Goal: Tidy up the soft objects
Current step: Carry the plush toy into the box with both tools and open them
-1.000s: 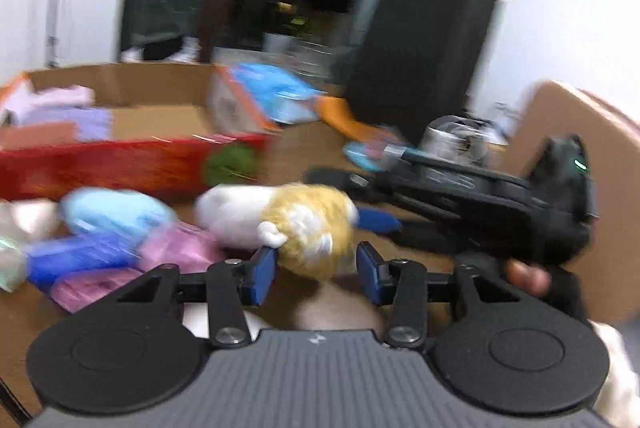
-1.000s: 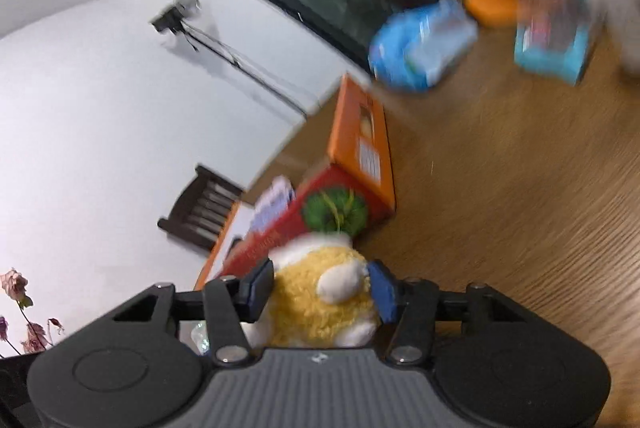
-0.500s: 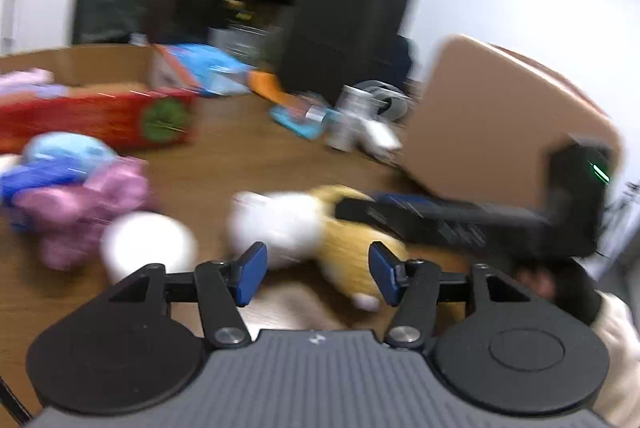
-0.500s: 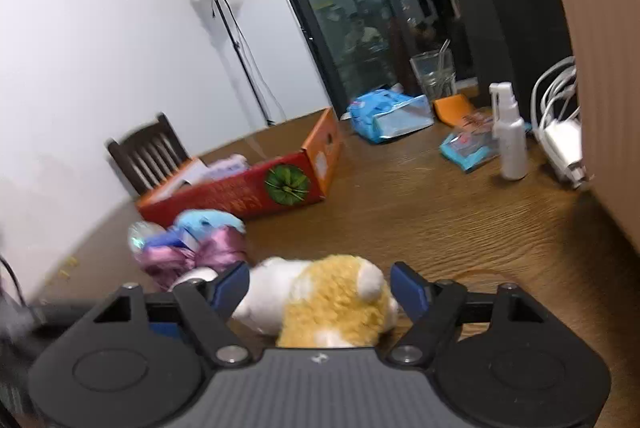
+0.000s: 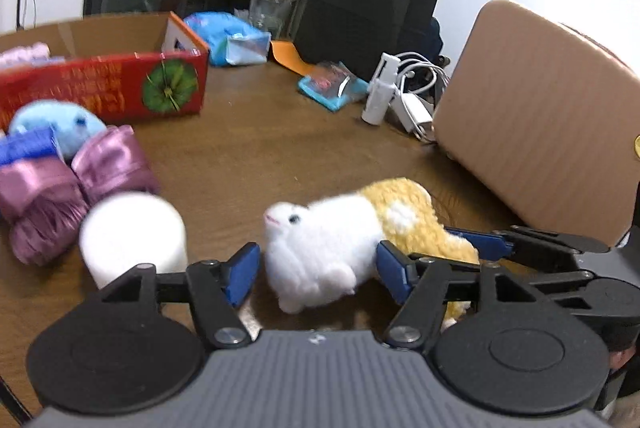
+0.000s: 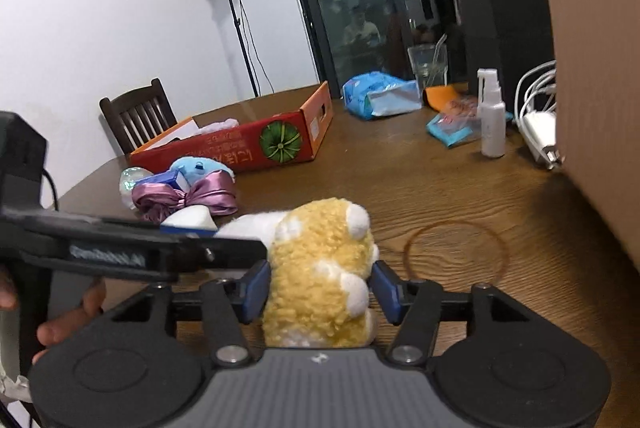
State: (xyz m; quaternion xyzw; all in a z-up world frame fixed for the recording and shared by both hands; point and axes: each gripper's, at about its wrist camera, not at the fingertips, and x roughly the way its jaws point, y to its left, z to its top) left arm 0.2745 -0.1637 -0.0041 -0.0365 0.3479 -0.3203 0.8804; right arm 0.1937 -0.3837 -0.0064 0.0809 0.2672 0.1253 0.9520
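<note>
A white and yellow plush animal [image 5: 340,240] lies on the wooden table [image 5: 256,147]. My left gripper [image 5: 318,274] is open around its white head end. My right gripper [image 6: 320,288] stands around its yellow rear end [image 6: 320,268], with the blue pads close to the fur on both sides. The right gripper also shows at the right of the left wrist view [image 5: 492,248]. The left gripper crosses the left of the right wrist view [image 6: 132,248]. A pile of soft things sits to the left: a blue plush [image 5: 60,123], purple satin bows [image 5: 68,183], a white roll [image 5: 132,236].
A red cardboard box [image 5: 108,87] with a green pumpkin print stands at the back left, holding pale cloth. A tan chair back [image 5: 540,115] rises at the right. A spray bottle [image 5: 380,95], white cables, blue packets and a glass stand behind.
The right gripper brought the plush down from the air onto the table and opened wider, then narrowed around it. The left gripper moved in around the plush's head.
</note>
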